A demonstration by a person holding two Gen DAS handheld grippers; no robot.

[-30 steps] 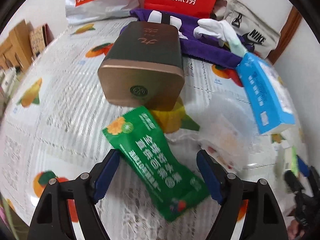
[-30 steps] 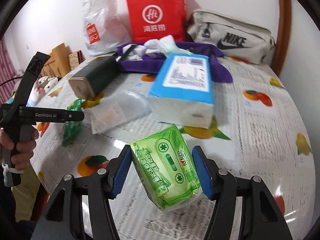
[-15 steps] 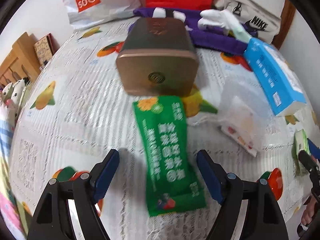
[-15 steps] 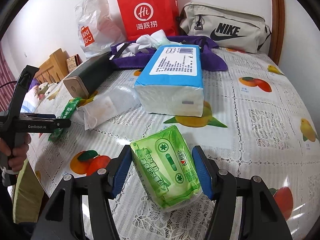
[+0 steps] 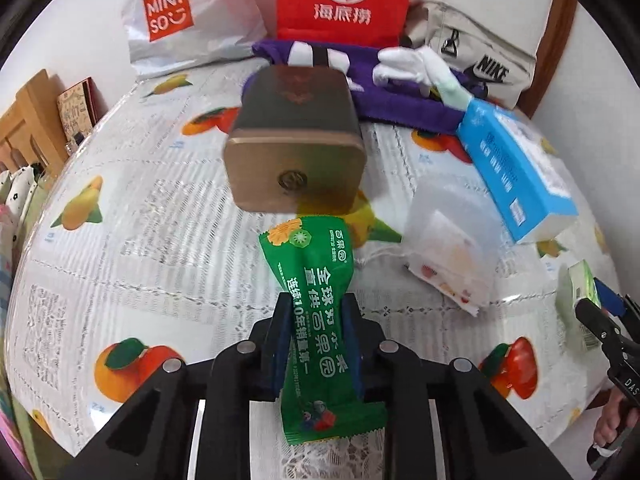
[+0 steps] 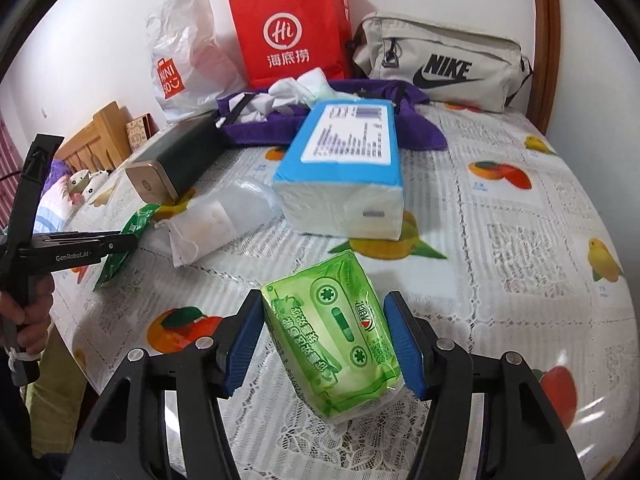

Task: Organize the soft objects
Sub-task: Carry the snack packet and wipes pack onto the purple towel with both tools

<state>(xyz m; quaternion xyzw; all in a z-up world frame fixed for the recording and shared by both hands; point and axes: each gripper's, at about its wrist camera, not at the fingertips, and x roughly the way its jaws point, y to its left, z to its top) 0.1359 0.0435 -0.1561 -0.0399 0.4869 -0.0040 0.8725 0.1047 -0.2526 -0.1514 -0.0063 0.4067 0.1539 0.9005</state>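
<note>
Left claw (image 5: 316, 332) at the bottom centre of the left wrist view is closing, its blue pads already squeezing the waist of the dark green snack packet (image 5: 320, 320), which runs up the middle of the frame with its printed top flaring free above the pads. So that one looks picked. Over in the right wrist view, the right claw (image 6: 324, 344) sits low centre, half spread around the light green tissue pack (image 6: 336, 336); both pads seem to rest against its sides, and it looks gripped, though how firmly I cannot say.

Outward from there, plenty is unsorted on the fruit-print counter (image 6: 520, 240): a clear plastic pouch (image 6: 216, 224) left of centre, the big blue tissue block (image 6: 344, 176) in the middle, the bronze-ended dark box (image 6: 176, 168) to its left. Further back, purple cloth (image 6: 416, 128) with white fabric (image 6: 300, 88) bundled on it, then a red paper bag (image 6: 292, 32), a white shopping bag (image 6: 180, 56) and a grey waist bag (image 6: 440, 60) along the wall.

My read: early going. Two soft packs in hand, none visibly placed, and where they should go isn't evident.
</note>
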